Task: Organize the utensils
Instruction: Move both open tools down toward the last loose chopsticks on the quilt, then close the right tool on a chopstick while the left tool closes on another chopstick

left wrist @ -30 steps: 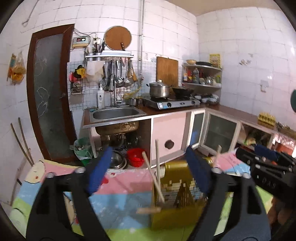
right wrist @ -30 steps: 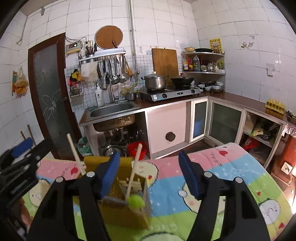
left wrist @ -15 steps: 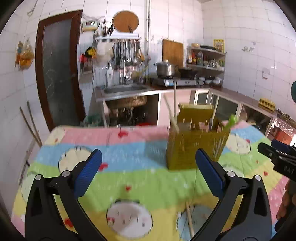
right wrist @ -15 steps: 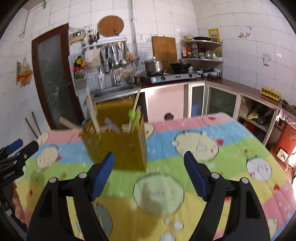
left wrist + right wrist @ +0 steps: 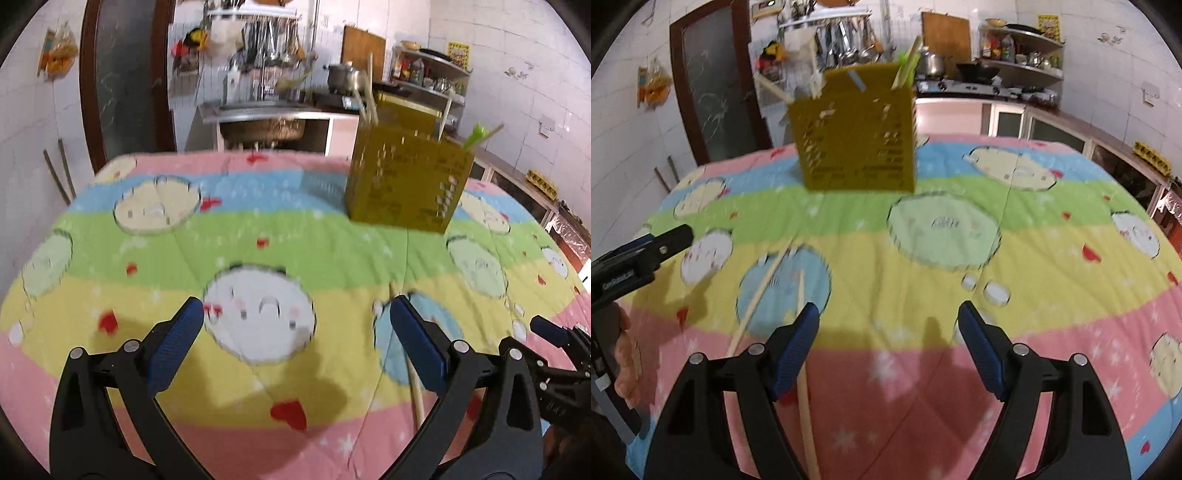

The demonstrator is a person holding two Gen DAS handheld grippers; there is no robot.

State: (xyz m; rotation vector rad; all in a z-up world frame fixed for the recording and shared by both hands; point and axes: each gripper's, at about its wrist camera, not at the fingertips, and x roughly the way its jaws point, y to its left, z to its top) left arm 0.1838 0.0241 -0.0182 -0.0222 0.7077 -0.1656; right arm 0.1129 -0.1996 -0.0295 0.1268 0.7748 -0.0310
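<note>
Striped cartoon cloth over the table; yellow holder standing upright on the green stripe at the far side. In the holder: wooden chopsticks and a green-tipped utensil, all sticking out above its rim, contents otherwise blurred.

On the cloth nearer than the holder, well apart from it: two loose chopsticks, one long and slanted, one straighter running down under the right tongs' left finger.

Left tongs wide open, having just been opening, nothing between the blue pads, hovering over a white cartoon face nearer than the holder. Right tongs also open, having just been opening, nothing between the pads, over the pink stripe. A hand at the left edge of the right wrist view, behind the left tongs.
</note>
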